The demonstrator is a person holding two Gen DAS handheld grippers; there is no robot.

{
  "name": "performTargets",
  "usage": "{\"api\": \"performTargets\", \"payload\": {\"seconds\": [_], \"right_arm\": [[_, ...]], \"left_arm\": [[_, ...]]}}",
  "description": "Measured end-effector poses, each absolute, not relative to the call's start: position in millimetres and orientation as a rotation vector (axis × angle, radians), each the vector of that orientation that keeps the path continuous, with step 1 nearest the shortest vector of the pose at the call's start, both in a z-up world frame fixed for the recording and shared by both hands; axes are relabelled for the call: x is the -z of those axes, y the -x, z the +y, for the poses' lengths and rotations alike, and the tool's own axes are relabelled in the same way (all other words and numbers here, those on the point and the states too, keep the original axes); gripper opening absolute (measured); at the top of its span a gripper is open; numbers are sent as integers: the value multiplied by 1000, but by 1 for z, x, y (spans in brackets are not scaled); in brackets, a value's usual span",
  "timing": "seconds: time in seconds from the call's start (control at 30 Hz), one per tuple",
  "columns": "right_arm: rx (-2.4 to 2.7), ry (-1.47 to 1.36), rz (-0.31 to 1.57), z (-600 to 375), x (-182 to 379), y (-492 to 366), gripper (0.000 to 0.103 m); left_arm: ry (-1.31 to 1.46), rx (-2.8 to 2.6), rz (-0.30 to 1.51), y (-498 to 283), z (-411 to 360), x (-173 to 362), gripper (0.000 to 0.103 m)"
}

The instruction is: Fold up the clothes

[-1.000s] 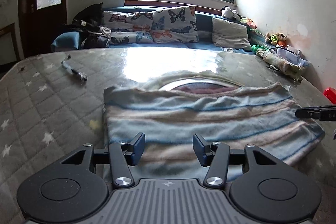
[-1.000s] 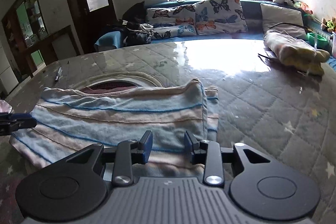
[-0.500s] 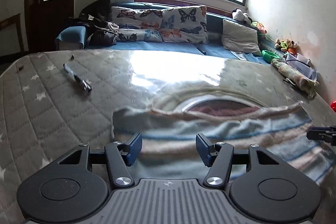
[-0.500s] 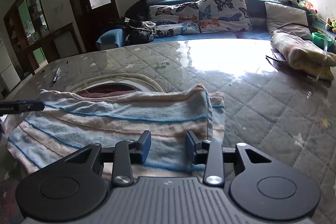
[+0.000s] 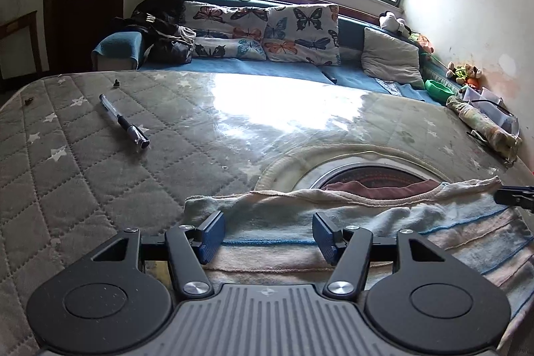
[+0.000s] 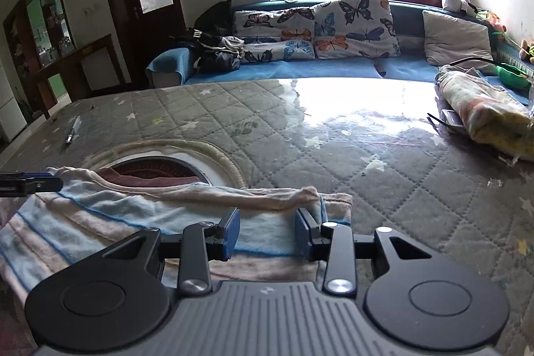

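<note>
Holding my left gripper point(image 5: 268, 234) and right gripper point(image 6: 267, 231) wide apart, empty, over soft striped fleecy garment point(image 5: 417, 222); quilted star-print table cover point(image 5: 83, 172), slim pen point(image 5: 124, 124).

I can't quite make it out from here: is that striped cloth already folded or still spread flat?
Folded at least once. The striped cloth lies doubled: at its right end an upper layer's edge sits over a lower one. Both grippers are open above it.

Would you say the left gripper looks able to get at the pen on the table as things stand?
Probably yes: the left gripper is open and empty over the striped garment, and only bare quilted cover lies between it and the pen.
</note>
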State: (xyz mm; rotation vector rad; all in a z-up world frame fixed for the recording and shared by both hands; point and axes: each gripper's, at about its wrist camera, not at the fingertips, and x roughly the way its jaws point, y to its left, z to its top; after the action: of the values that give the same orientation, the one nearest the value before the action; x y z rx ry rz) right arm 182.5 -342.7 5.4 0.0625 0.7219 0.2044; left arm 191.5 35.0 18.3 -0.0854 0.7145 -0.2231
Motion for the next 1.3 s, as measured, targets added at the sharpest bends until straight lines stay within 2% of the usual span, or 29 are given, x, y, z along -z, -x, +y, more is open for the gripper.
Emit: {"api": "performTargets", "payload": {"seconds": [0.47, 0.83, 1.3], "right_arm": [[-164, -49, 741, -349, 7, -194, 36], [-205, -2, 706, -328, -15, -166, 37], [-388, 83, 696, -252, -28, -128, 37]], "left_arm": [[74, 228, 708, -192, 37, -18, 62], [105, 167, 692, -178, 58, -28, 62], [228, 155, 744, -90, 95, -22, 62]]}}
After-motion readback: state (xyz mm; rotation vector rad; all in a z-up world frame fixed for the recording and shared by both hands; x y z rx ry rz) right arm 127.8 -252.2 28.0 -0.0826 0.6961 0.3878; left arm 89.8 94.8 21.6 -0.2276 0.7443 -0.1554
